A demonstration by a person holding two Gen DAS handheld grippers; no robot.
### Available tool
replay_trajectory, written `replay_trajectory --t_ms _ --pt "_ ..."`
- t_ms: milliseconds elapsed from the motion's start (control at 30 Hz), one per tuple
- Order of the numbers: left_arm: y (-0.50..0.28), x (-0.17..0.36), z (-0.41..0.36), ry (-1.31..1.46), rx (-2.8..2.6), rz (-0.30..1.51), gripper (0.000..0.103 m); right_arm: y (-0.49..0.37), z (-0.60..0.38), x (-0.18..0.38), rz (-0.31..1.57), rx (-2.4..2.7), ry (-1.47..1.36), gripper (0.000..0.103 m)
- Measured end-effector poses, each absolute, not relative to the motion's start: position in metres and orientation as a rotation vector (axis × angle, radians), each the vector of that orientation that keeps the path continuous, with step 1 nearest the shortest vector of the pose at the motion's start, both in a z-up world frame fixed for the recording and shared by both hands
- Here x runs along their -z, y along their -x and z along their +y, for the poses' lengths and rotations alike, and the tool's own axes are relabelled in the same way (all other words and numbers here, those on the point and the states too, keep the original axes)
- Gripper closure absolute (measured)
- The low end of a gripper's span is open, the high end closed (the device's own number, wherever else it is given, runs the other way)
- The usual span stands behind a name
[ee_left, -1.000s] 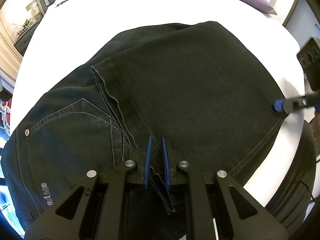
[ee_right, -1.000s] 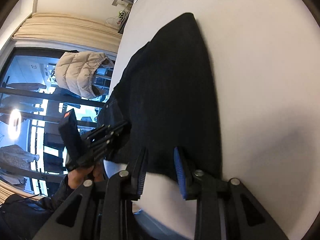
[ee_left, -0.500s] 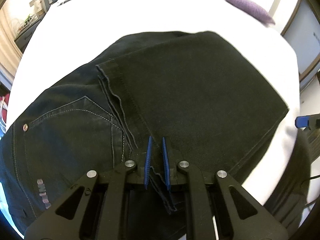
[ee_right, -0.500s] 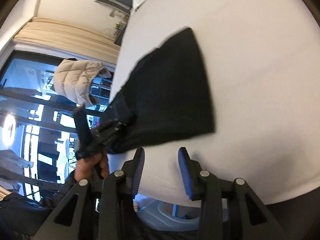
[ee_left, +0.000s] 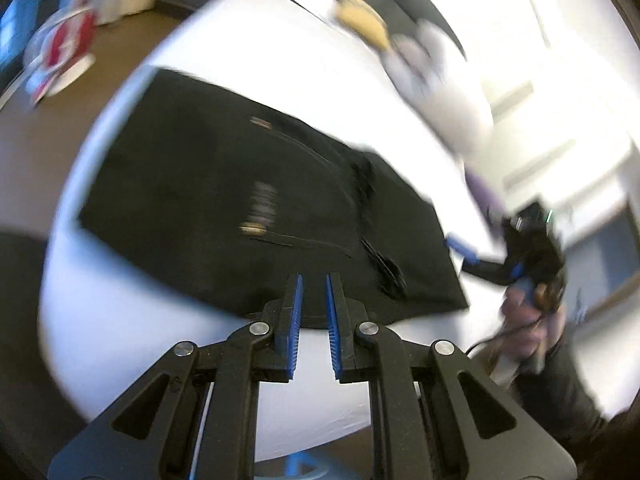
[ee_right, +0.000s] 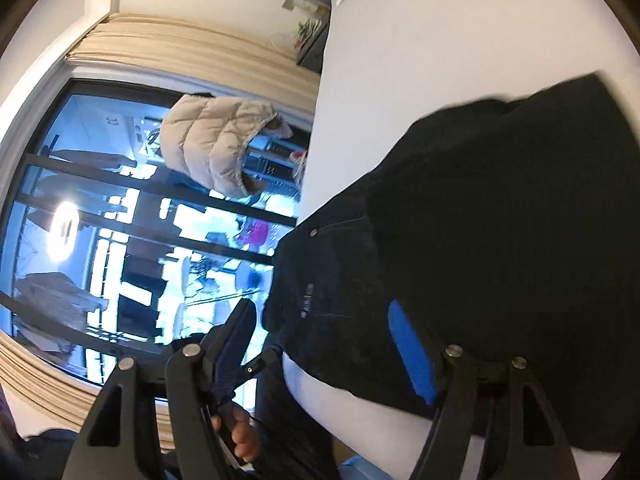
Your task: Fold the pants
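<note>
The black jeans (ee_left: 256,200) lie folded flat on the round white table (ee_left: 132,340). My left gripper (ee_left: 313,280) hovers at the jeans' near edge, its blue pads slightly apart with nothing between them. In the right wrist view the jeans (ee_right: 500,240) fill the right side. My right gripper (ee_right: 324,316) is wide open, its right blue pad (ee_right: 412,356) over the dark fabric and its left finger out past the table edge. The right gripper also shows in the left wrist view (ee_left: 464,248), at the jeans' right edge. The left wrist view is blurred.
The white table (ee_right: 440,40) stretches away behind the jeans. A window with a beige puffer jacket (ee_right: 216,148) and curtains is to the left. Pillows and pale objects (ee_left: 432,72) lie at the table's far side. The floor (ee_left: 48,120) is at left.
My left gripper has let go of the jeans hem, opened slightly and swung to a new angle. My right gripper has opened wide and moved over the jeans.
</note>
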State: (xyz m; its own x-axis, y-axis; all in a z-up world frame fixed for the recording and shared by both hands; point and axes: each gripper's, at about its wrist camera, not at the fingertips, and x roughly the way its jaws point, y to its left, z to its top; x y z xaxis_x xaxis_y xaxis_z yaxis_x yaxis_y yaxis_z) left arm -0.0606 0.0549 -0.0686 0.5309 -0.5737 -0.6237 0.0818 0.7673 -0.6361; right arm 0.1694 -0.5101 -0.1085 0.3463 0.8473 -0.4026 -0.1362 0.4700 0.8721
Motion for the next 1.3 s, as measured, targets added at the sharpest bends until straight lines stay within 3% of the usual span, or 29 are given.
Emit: replay_trajectory --t_ms 67,133,167,200,467,867,933,1000,1067,1200,1300 --pt "0.070 0.078 0.087 0.720 0.364 0.913 0.085 -0.178 -0.492 0.112 1.036 -0.764 -0.851 0.031" --pt "0.072 0.094 0.111 0.826 0.314 0.928 0.057 -0.182 -0.483 0.112 1.045 -0.775 -0.852 0.031" --pt "0.075 0.098 0.118 0.856 0.292 0.924 0.031 -0.182 -0.481 0.113 1.048 -0.775 -0.854 0.031" --pt "0.079 0.105 0.129 0.922 0.259 0.894 0.025 -0.183 -0.479 0.113 1.051 -0.772 -0.856 0.031" --pt "0.067 0.140 0.156 1.161 0.293 0.801 0.025 -0.175 -0.485 0.115 1.045 -0.745 -0.885 0.031" --pt "0.042 0.159 0.173 1.257 0.234 0.764 0.028 -0.189 -0.474 0.121 1.094 -0.739 -0.867 0.031" --pt "0.035 0.159 0.177 1.261 0.252 0.770 0.038 -0.196 -0.469 0.122 1.115 -0.735 -0.849 0.031" --pt "0.031 0.153 0.161 1.256 0.266 0.779 0.058 -0.203 -0.465 0.123 1.130 -0.735 -0.837 0.031" --pt "0.025 0.152 0.154 1.236 0.271 0.788 0.069 -0.212 -0.459 0.126 1.163 -0.732 -0.819 0.031" --pt "0.019 0.137 0.148 1.172 0.284 0.783 0.081 -0.230 -0.445 0.130 1.203 -0.743 -0.795 0.031" --pt "0.013 0.127 0.143 1.120 0.301 0.778 0.084 -0.241 -0.431 0.143 1.282 -0.716 -0.753 0.031"
